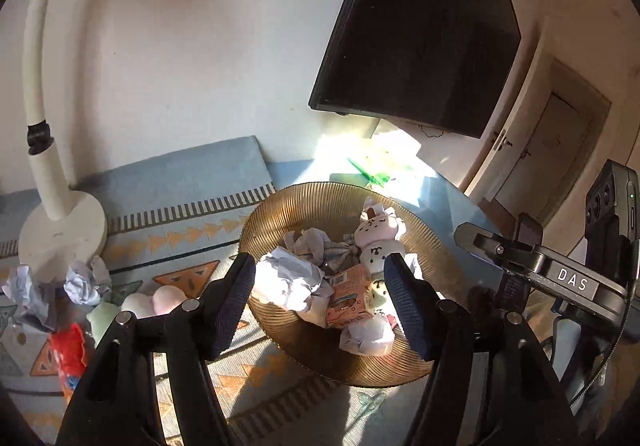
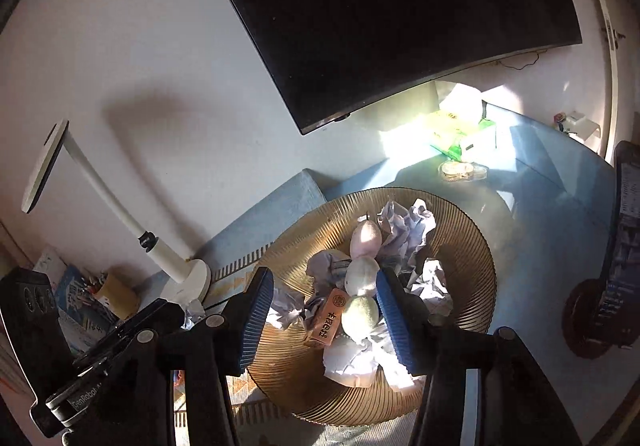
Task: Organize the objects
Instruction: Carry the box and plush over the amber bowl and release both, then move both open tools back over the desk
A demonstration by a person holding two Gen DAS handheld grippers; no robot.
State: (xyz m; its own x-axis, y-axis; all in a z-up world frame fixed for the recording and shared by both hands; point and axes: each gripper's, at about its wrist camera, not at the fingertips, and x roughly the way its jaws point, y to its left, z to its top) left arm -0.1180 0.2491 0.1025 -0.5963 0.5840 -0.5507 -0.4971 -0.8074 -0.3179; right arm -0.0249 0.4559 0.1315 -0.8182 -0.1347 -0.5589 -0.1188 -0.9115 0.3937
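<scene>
**Clutter heaped in the amber bowl, both grippers poised above it**

Clutter filled the ribbed amber bowl [image 1: 320, 202], which sat on a blue patterned mat [image 1: 192, 222] against the white wall. Above it hung a large dark screen [image 1: 420, 34], tilted in the left wrist view, with a patch of hard sunlight falling beneath it onto some green-and-white packets [image 2: 460, 134]. A white desk lamp [image 1: 60, 234] stood on its round base at the left end of the mat, its neck curving up out of sight.

Inside the bowl lay several balls of crumpled paper [image 1: 288, 278], a pink plush bunny [image 1: 376, 242] stretched lengthwise along the middle, and a small orange carton [image 1: 348, 298] resting beside the bunny and against the paper. From the right wrist view the bunny [image 2: 362, 274] showed as three rounded lumps in a row, with the carton [image 2: 328, 322] just to their left.

Outside the bowl, near the lamp base, more crumpled paper [image 1: 86, 280] sat on the mat, along with pale pink and green soft shapes [image 1: 148, 302] and something red [image 1: 70, 342]; I could not make out what those were.

The left gripper [image 1: 320, 294] hung over the near side of the bowl with its blue-padded fingers [image 1: 236, 302] spread wide, gripping nothing. The right gripper [image 2: 324, 318] was likewise held over the bowl, its fingers [image 2: 394, 318] wide apart either side of the bunny and carton, touching neither as far as I could see.
</scene>
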